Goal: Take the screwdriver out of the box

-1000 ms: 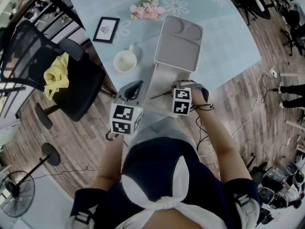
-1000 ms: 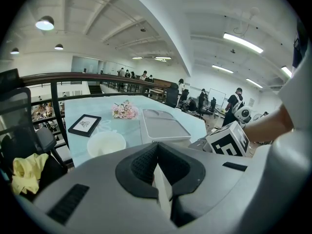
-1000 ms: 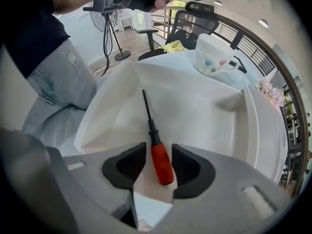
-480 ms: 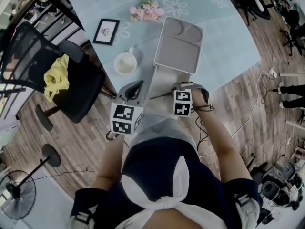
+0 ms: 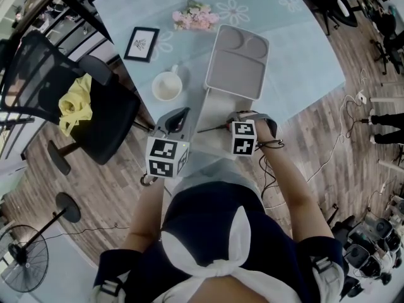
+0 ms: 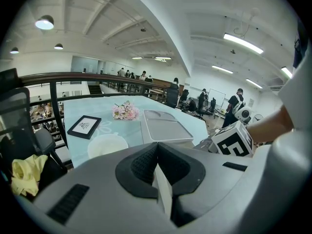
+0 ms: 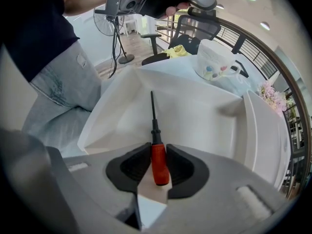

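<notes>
**Pale blue tabletop, box open, red handle between the right jaws**

Pale blue cloth with white flower prints covers the table (image 5: pixel 297 49), and wood-plank floor (image 5: pixel 353 163) runs round it in a large open office. I have the white box (image 7: pixel 195 116) at the table's near edge. Its lid (image 5: pixel 237 68) is swung open, flat on the far side of the box. Inside the box is the screwdriver (image 7: pixel 155 145). The right gripper (image 7: pixel 158 155) points steeply down into the box, jaws closing, pads against both sides of the red handle. The dark shaft runs straight out from the jaws across the box's floor, tip toward the wall on the left gripper's side. The left gripper (image 6: pixel 157 147) hangs just left of the box, jaws together on nothing. Left of the lid stands a white cup (image 5: pixel 166 85). Beyond it are a picture frame (image 5: pixel 141 40) and pink flowers (image 5: pixel 192 14).
</notes>
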`<state>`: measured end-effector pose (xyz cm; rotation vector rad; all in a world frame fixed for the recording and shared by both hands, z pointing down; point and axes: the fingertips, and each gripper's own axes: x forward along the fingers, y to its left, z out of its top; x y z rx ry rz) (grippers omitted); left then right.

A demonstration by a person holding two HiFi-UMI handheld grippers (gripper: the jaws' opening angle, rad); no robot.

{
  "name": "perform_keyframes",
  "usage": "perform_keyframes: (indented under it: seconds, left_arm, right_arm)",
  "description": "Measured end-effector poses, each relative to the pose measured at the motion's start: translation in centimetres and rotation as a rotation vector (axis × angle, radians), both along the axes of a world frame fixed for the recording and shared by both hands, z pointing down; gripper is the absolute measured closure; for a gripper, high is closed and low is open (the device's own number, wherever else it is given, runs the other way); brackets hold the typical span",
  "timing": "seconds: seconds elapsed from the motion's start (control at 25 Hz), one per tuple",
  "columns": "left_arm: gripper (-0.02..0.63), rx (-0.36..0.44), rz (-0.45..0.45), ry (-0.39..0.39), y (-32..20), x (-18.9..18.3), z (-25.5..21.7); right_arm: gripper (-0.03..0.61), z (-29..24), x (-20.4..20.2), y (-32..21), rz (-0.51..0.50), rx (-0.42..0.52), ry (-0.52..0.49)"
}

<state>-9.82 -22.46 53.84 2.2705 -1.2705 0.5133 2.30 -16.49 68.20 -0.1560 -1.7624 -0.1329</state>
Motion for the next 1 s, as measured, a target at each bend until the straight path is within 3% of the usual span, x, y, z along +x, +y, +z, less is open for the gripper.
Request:
perform_keyframes:
  seconds: [0.72, 1.0]
  left_arm:
    - [0.597, 0.014, 0.003, -0.007, 0.9, -0.1, -0.8]
    - [0.597, 0.023, 0.002, -0.008, 1.2, 0.0, -1.5]
  right_arm:
    - [0.482, -3.0, 0.5, 0.0, 0.046, 0.02, -0.087]
    - [0.482, -5.0, 0.8, -0.6, 0.144, 0.036, -0.176]
